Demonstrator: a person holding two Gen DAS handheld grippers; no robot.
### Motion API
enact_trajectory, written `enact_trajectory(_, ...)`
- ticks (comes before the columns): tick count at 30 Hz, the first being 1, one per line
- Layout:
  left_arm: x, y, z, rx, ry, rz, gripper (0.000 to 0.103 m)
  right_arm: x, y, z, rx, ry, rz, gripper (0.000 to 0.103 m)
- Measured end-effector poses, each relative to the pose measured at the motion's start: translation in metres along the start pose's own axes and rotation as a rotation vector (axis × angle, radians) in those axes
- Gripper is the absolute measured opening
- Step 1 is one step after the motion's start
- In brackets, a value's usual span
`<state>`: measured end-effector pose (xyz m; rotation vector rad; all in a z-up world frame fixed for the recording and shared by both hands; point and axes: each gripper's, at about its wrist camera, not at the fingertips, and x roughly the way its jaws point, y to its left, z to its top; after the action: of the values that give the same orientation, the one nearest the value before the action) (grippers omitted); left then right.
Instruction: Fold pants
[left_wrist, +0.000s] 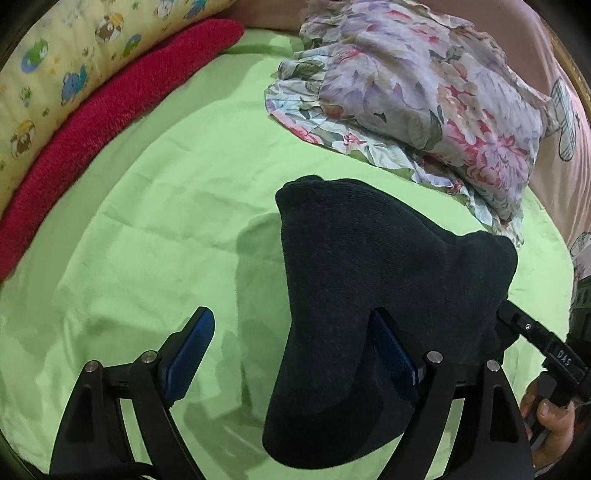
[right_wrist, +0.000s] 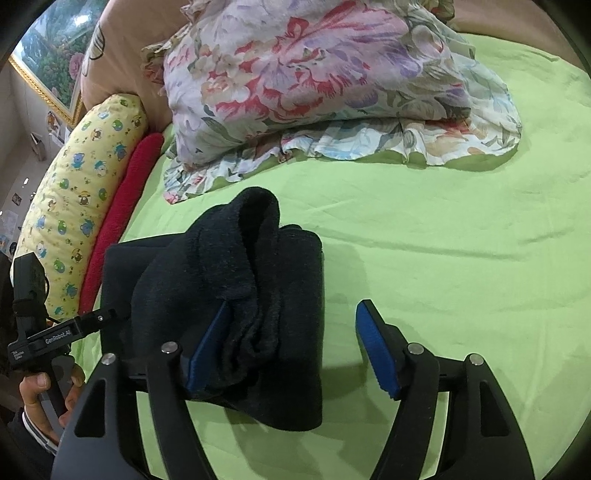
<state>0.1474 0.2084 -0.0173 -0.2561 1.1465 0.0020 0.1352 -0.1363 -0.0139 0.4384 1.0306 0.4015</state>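
Dark knit pants (left_wrist: 369, 288) sitting soft, floppy, draping over both grippers' inner fingers, left gripper (left_wrist: 291, 354) & right gripper (right_wrist: 291, 347) spread wide, gripping nothing; prob best pinching folded edge.

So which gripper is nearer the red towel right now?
Left. The left gripper has the red towel just across the green sheet on its left; the right gripper sits farther, with the dark pants bundle lying between.

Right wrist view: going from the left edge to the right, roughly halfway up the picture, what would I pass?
Cartoon-print yellow pillow → red towel → dark folded pants → bare green bedsheet. The floral pillow lies farther back, above this line.
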Motion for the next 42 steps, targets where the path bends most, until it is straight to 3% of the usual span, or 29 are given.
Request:
enact_trajectory(8, -0.023, -0.006, -0.014, 0.040, -0.026, 0.039, 0.087, -0.016, 0.023, -0.002, -0.060, 0.001, 0.045, 0.072)
enact_trajectory(20, -0.054, -0.002, -0.050, 0.088, -0.081, 0.107, 0.087, -0.057, 0.065, -0.021, -0.223, -0.120, 0.017, 0.086)
enact_trajectory(29, -0.065, -0.012, -0.069, 0.166, -0.136, 0.138, 0.088, -0.053, 0.077, -0.048, -0.316, -0.112, -0.007, 0.087)
enact_trajectory(42, -0.052, -0.012, -0.089, 0.202, -0.148, 0.136, 0.089, -0.047, 0.082, -0.070, -0.408, -0.147, -0.047, 0.087)
